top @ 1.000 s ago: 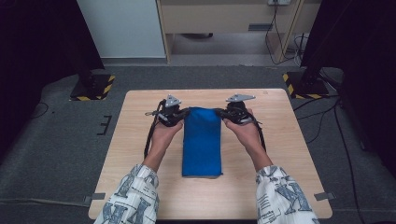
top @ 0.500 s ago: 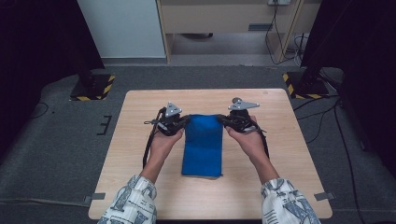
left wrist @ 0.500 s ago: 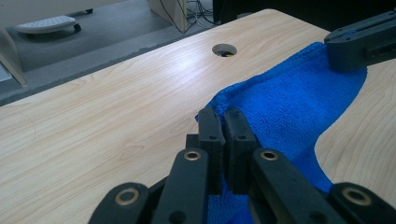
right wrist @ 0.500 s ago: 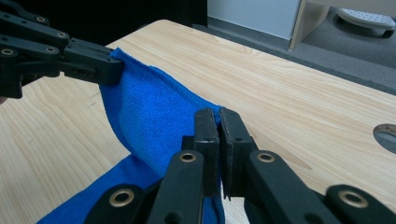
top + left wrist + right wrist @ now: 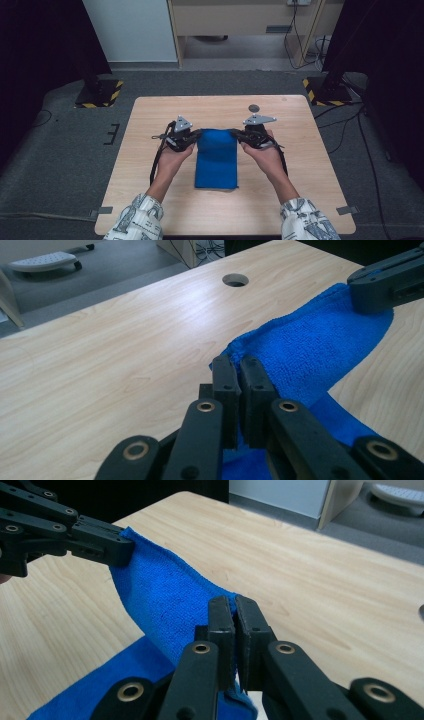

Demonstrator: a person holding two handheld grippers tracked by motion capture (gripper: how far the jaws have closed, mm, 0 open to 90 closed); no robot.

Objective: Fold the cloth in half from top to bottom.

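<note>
**Both tongs pinch the far corners of a blue towel**

The left tongs point(image 5: 239, 385) are closed tight on the edge of the blue microfibre towel point(image 5: 216, 157), their two black jaws pressed together with a fold of the cloth caught between them. The right tongs point(image 5: 231, 625) are clamped the same way on the opposite corner, jaws shut with blue fabric squeezed in the slit.

From above, the left tongs point(image 5: 196, 135) and the right tongs point(image 5: 236, 134) face each other across the towel's far edge, each at one corner. Between them that edge is raised off the table point(image 5: 150, 115) and sags a little in the middle, as the two gripper views show. The rest of the towel trails back from the tongs toward the person and lies flat on the wood, a long folded strip running between the two forearms.

Behind the tongs, the left hand point(image 5: 172, 157) and the right hand point(image 5: 265, 155) wrap the grips, and patterned sleeves point(image 5: 135, 217) come in at the near edge. A black cable loops down beside the left wrist.

Beyond the right tongs, farther up the table, sits a round cable hole point(image 5: 254, 107), well apart from the towel. Past the table's far edge are grey carpet point(image 5: 60, 165) and yellow-and-black striped stand feet point(image 5: 100, 94).
</note>
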